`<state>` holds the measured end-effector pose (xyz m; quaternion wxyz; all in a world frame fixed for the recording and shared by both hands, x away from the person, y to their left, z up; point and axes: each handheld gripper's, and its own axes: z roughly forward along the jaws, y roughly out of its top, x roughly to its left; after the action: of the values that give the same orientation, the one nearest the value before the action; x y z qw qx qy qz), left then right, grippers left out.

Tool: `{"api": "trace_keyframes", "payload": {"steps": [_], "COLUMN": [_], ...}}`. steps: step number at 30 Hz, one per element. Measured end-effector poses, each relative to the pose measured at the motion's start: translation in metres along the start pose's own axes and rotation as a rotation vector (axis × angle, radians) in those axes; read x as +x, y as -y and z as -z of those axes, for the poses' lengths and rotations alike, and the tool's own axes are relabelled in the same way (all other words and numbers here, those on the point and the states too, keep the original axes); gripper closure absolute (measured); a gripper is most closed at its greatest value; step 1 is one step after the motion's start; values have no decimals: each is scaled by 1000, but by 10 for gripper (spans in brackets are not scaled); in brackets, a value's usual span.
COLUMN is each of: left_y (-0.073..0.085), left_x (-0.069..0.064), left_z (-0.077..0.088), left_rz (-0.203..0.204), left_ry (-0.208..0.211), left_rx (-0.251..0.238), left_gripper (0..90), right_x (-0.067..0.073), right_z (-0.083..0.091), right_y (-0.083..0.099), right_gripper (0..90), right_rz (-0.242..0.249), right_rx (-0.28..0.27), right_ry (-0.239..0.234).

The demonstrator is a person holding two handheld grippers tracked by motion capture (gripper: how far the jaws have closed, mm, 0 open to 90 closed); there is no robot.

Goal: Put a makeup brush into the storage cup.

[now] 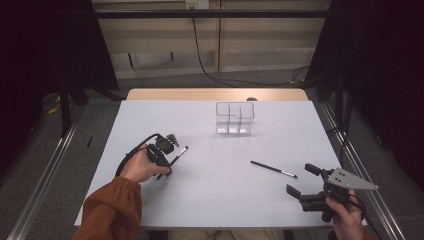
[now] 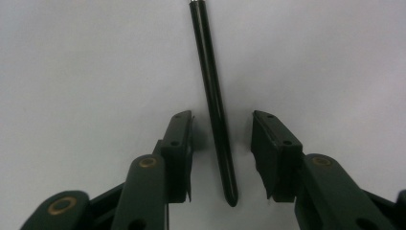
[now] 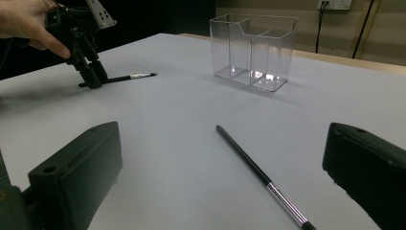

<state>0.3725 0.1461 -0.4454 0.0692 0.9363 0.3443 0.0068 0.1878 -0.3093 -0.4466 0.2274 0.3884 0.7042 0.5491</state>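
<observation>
Left gripper [image 2: 221, 143] is pointing down at the worktop [image 1: 220, 190], jaws apart, straddling the brush [image 2: 214, 110] handle end, pads not touching. Right gripper [image 1: 299, 181] is hovering wide open near the second brush [image 3: 261, 175].

glossy black brush handle [image 2: 215, 110], clear plastic organizer [image 1: 235, 118], matt white table [image 1: 210, 200]

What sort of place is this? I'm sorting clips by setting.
Most likely a lab or recording bay, not a home: a white table stands on metal floor rails, dark curtains hang at both sides, and cables trail across the floor past a plain panelled wall.
</observation>
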Motion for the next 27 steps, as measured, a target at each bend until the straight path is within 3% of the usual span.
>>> {"api": "trace_keyframes", "payload": {"steps": [6, 9, 14, 21, 27], "left_y": [-5, -7, -7, -5, 3], "left_x": [5, 1, 1, 4, 9], "left_z": [-1, -1, -1, 1, 2], "left_rz": [28, 17, 16, 23, 32], "left_ry": [5, -12, -4, 15, 45], "left_rx": [31, 46, 42, 33, -27], "left_gripper": [712, 731, 843, 847, 846], "right_x": [1, 1, 1, 1, 0], "right_z": [-1, -1, 0, -1, -1], "right_y": [0, 0, 0, 0, 1], "right_gripper": [0, 0, 0, 0, 0], "right_rz": [5, 7, 4, 3, -2], "right_rx": [6, 7, 5, 6, 7], "right_ry": [-10, -11, -11, -10, -14]}}
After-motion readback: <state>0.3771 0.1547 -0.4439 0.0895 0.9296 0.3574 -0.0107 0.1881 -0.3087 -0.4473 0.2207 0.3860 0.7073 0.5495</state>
